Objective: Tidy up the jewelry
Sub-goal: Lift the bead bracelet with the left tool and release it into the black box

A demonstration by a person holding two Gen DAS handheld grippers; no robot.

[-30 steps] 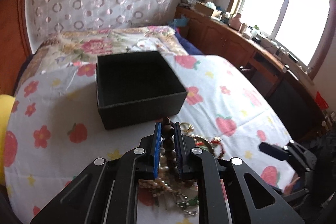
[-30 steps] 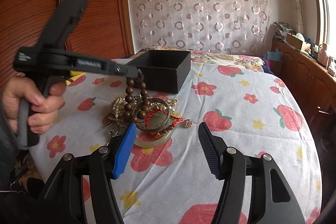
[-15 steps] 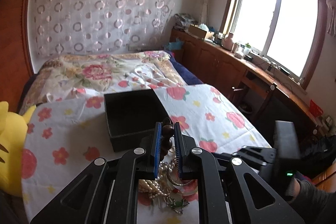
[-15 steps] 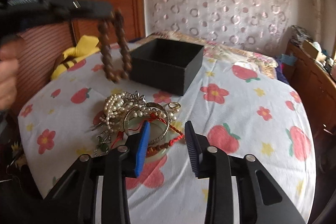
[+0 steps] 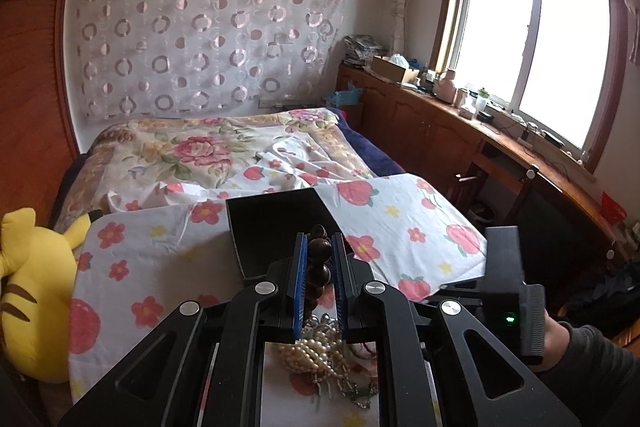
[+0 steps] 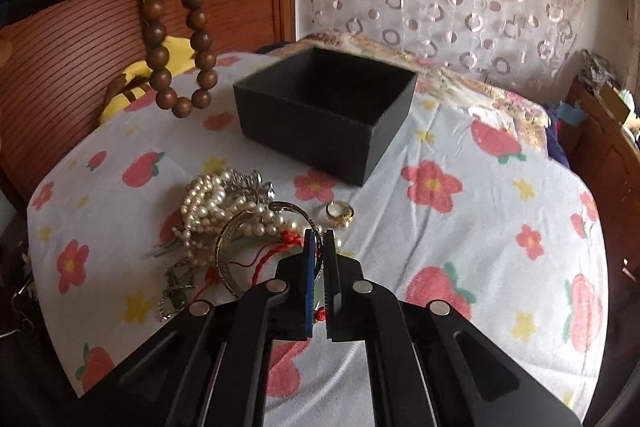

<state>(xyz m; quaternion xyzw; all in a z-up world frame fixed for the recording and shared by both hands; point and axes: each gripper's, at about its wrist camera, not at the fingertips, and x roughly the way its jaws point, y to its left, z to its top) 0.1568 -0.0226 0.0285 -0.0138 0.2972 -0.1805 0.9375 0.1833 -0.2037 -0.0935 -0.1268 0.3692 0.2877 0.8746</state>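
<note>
A: Jewelry pile [image 6: 236,227] lies nearest, at 10 o'clock from the right gripper [image 6: 319,241]. Its jaws have just been closing and now pinch the bangle [image 6: 228,247] rim at the pile's edge. A ring [image 6: 340,213] sits apart at 12.

B: And the left gripper [image 5: 319,247]?

A: Pressed on the bead bracelet [image 6: 176,39], which hangs clear of the cloth [image 6: 500,227] as a loop, long axis straight down.

B: Where is the box [image 6: 328,115] from there?

A: In the right view the beads hang at 9 o'clock from the box, off its rim; in the left view the box [image 5: 276,223] lies dead ahead at 12, beyond the fingers. The left hand looks nearer it.

B: Anything inside?

A: It looks empty, though its dark floor shows only partly.
</note>
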